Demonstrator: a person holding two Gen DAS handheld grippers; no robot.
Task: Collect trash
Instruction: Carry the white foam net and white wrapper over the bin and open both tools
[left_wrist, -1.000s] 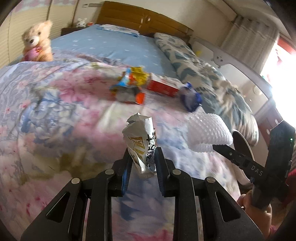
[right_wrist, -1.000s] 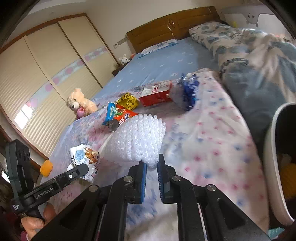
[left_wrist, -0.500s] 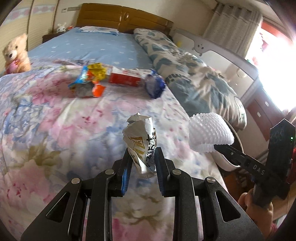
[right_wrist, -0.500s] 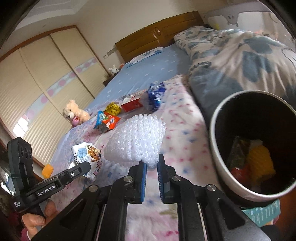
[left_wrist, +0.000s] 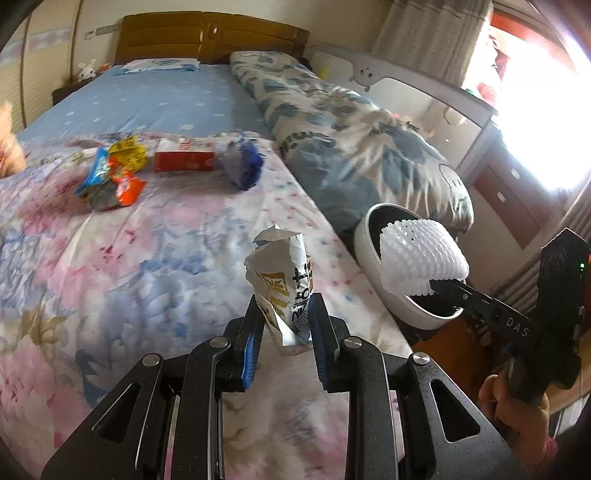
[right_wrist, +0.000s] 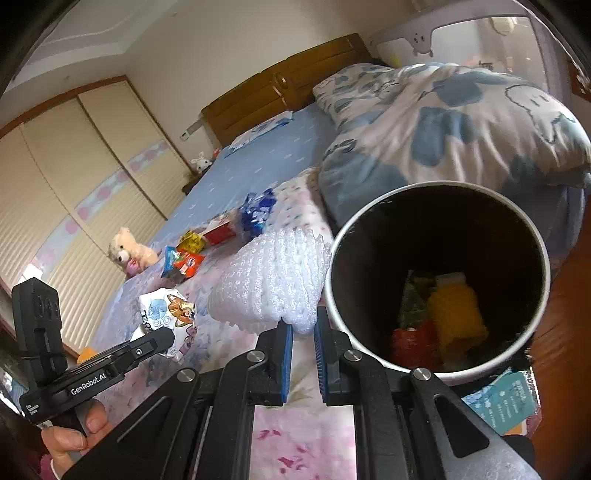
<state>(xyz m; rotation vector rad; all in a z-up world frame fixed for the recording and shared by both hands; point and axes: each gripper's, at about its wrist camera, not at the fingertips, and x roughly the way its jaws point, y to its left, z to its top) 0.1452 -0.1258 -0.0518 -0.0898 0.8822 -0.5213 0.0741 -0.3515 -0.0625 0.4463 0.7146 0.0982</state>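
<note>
L gripper (left_wrist: 283, 325) clamped on crumpled snack wrapper (left_wrist: 282, 284), R gripper (right_wrist: 303, 328) clamped on white foam fruit net (right_wrist: 269, 284), trash bin (right_wrist: 546, 280) at 3 o'clock of net.

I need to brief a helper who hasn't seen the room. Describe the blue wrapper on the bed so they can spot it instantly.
Start at the floral quilt covering the foot of the bed. A row of litter lies across it; the blue wrapper is the end piece nearest the rolled blue-patterned duvet, right beside the red box. It alone is crinkled blue and clear.
</note>
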